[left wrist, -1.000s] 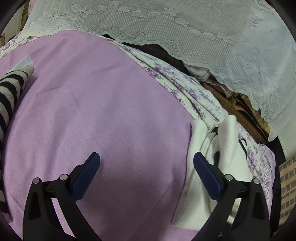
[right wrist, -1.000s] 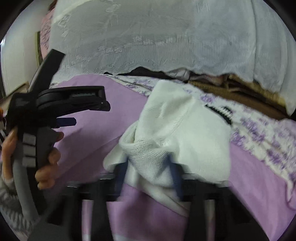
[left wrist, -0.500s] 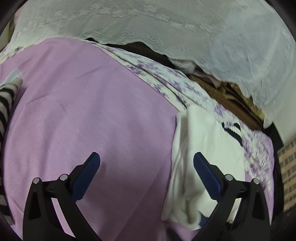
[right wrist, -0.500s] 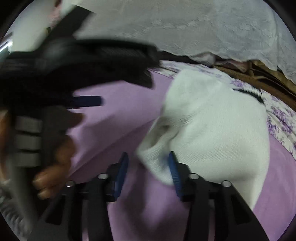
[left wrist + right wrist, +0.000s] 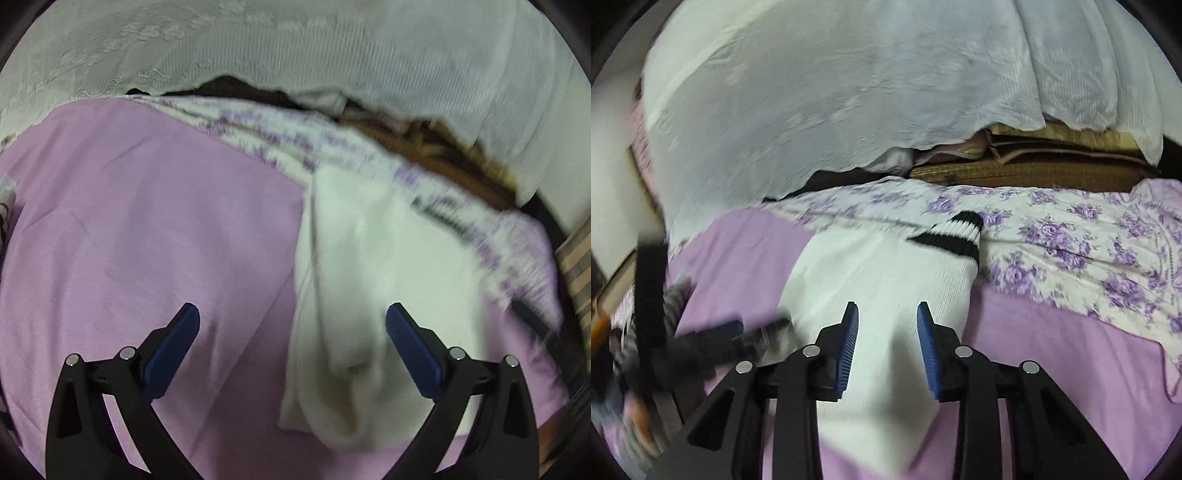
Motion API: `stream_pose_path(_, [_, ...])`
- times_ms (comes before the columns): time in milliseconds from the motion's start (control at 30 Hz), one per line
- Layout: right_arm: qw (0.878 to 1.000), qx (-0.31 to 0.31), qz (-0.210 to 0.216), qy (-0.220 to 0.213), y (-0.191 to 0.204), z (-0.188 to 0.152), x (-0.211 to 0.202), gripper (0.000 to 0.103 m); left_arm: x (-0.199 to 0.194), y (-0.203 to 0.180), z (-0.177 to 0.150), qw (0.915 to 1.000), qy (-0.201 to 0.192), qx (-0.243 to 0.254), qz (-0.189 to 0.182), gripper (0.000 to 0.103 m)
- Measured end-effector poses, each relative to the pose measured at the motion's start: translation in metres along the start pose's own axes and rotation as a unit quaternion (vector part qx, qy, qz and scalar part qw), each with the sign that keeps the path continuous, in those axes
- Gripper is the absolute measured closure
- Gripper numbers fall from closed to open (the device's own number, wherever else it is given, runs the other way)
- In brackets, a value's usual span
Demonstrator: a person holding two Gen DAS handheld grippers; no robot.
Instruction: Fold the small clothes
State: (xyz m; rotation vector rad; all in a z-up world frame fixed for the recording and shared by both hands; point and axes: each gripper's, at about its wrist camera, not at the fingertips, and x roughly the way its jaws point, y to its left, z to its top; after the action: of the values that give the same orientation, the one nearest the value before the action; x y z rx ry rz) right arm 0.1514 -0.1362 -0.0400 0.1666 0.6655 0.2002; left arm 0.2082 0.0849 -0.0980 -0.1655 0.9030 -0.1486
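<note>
A white sock (image 5: 886,280) with a black-striped cuff (image 5: 951,236) lies folded on the pink cloth (image 5: 1052,350). My right gripper (image 5: 887,317) is open just above it with nothing between its blue pads. In the left wrist view the same sock (image 5: 369,277) lies at right, blurred. My left gripper (image 5: 291,321) is wide open above the pink cloth (image 5: 147,221), its right pad over the sock's edge. The left gripper also shows blurred at the left of the right wrist view (image 5: 701,343).
A purple-flowered sheet (image 5: 1071,236) lies beyond the pink cloth. A white lace cover (image 5: 849,92) drapes over stacked brown bedding (image 5: 1034,162) at the back. A black-and-white striped garment (image 5: 5,210) peeks in at the far left edge.
My right gripper let go of the white sock and opened; the sock now lies flat. The left gripper swung right, toward the sock.
</note>
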Motion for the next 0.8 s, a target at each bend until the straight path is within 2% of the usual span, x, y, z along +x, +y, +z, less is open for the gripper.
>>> stream_pose_path(33, [1.000,0.007,-0.001,0.003,-0.005,0.008,0.013,0.070,0.013,0.001,-0.003,0.9999,0.008,0.003,0.014,0.004])
stream_pose_path(67, [1.000,0.014,-0.002,0.009,-0.007,0.013,0.026,0.070,0.018,0.004,-0.004,0.9999,0.012,-0.003,0.010,0.004])
stream_pose_path(167, [0.998,0.045,-0.012,0.034,-0.018,0.015,0.065,0.071,0.028,0.022,0.001,0.9979,0.042,-0.037,-0.032,0.004])
stream_pose_path(233, [0.997,0.063,-0.017,0.048,-0.028,0.008,0.090,0.074,0.032,0.025,0.002,0.9974,0.044,-0.034,-0.045,0.004])
stream_pose_path(267, [0.997,0.065,-0.016,0.041,-0.030,0.004,0.096,0.074,0.033,0.025,0.001,0.9977,0.042,-0.030,-0.044,0.004])
stream_pose_path(367, [0.998,0.059,-0.011,0.029,-0.028,0.003,0.092,0.074,0.032,0.022,0.001,0.9983,0.037,-0.024,-0.037,0.004])
stream_pose_path(467, [0.998,0.063,0.001,0.007,-0.028,0.000,0.069,0.073,0.027,0.029,0.002,0.9977,0.035,-0.041,-0.040,0.004])
stream_pose_path(533, [0.999,0.041,0.000,-0.001,-0.022,-0.004,0.051,0.073,0.015,0.030,0.003,0.9982,0.016,-0.047,-0.033,0.004])
stream_pose_path(567, [1.000,0.028,-0.006,-0.003,-0.018,-0.007,0.044,0.072,0.003,0.028,0.004,0.9986,-0.007,-0.041,-0.031,0.005])
stream_pose_path(633, [1.000,0.013,-0.009,-0.002,-0.012,-0.017,0.030,0.072,-0.011,0.025,0.004,0.9982,-0.028,-0.032,-0.042,0.005])
stream_pose_path(700, [1.000,0.004,-0.009,0.007,-0.007,-0.028,0.021,0.071,-0.016,0.017,0.004,0.9970,-0.025,-0.018,-0.071,0.005])
stream_pose_path(733, [1.000,-0.002,-0.013,0.004,-0.004,-0.032,0.017,0.070,-0.015,0.015,0.003,0.9970,-0.021,-0.014,-0.073,0.005])
stream_pose_path(800, [1.000,-0.013,-0.023,0.004,0.000,-0.041,0.009,0.061,-0.003,0.008,-0.002,0.9985,-0.004,0.000,-0.055,0.005])
